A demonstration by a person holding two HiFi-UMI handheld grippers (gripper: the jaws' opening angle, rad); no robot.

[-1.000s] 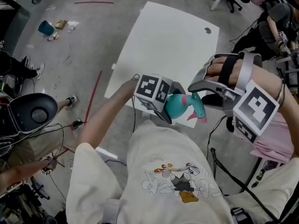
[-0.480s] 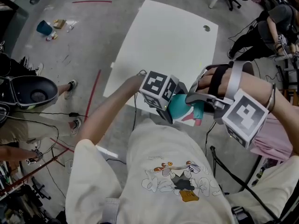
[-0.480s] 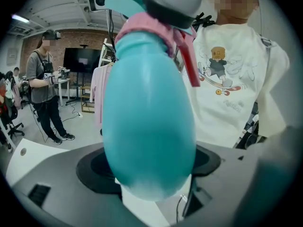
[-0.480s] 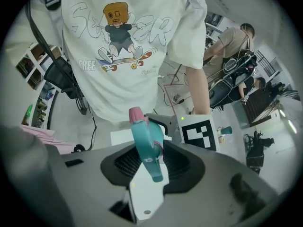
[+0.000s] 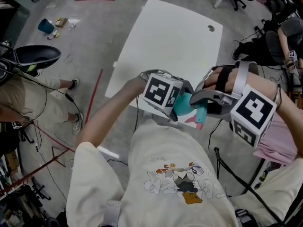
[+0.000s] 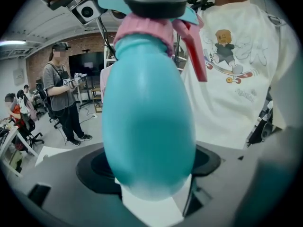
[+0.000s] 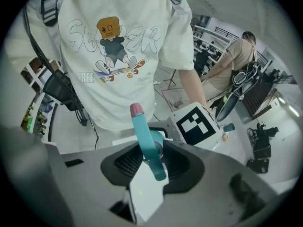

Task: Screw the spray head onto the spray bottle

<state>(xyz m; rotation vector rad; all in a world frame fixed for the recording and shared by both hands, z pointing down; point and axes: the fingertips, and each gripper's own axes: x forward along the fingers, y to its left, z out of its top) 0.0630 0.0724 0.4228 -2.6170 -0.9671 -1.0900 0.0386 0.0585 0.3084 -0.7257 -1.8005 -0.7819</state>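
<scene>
A teal spray bottle (image 5: 181,106) is held in front of my chest, with my left gripper (image 5: 176,105) shut on its round body (image 6: 147,117). The spray head (image 5: 200,111) sits on the bottle's neck, a pink collar (image 6: 142,30) under it and a pink trigger (image 6: 194,56) hanging beside it. My right gripper (image 5: 202,102) comes from the right. Its jaws have just been closing and now press on the teal spray head (image 7: 146,141), whose pink nozzle (image 7: 136,109) sticks out past them. In the right gripper view the left gripper's marker cube (image 7: 194,124) shows behind the head.
A white table (image 5: 165,41) with a small hole (image 5: 210,28) lies just beyond my hands. A person (image 5: 28,98) with cables stands on the floor at the left. A teal cup (image 5: 46,26) and scraps lie at the far left, and seated people are at the right.
My right gripper moved left and down onto the spray head and closed on it. The left gripper kept hold of the bottle. The person at the left walked further up the picture.
</scene>
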